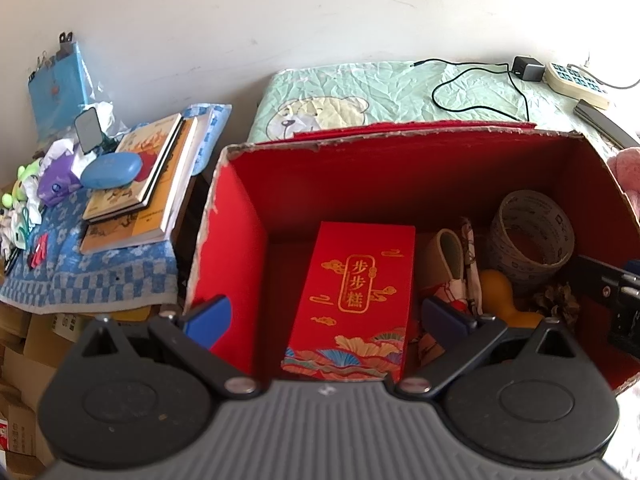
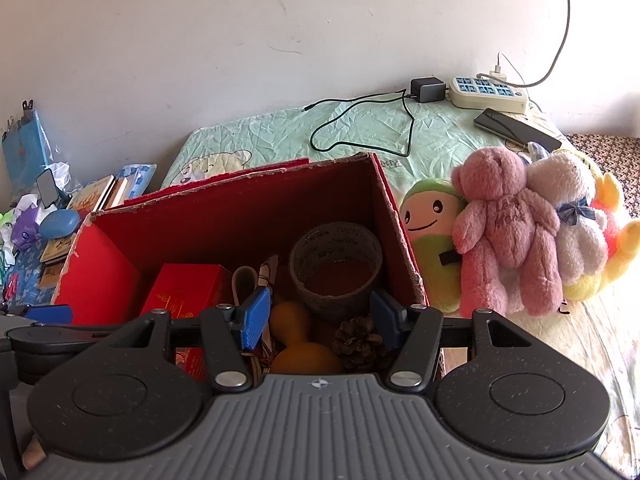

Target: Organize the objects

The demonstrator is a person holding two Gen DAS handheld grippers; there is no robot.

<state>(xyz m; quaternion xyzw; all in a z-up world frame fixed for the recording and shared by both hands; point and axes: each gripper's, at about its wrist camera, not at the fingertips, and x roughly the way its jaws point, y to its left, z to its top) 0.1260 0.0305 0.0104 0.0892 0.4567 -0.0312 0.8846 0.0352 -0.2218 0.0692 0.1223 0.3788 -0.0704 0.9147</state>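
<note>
Left tool [image 1: 324,318] spread wide; right tool [image 2: 320,316] likewise.

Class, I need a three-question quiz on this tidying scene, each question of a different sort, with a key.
1. True or false: the left hand-held gripper is shut on the small red gift box.
2. Multiple choice: what lies beside the pine cone in the red cardboard box? A) a phone B) a tape roll C) a book
3. Fill in: the pink teddy bear sits ______ the cardboard box.

Key: 1. false, both grippers are open; 2. B; 3. outside, to the right of it in the right wrist view.
</note>
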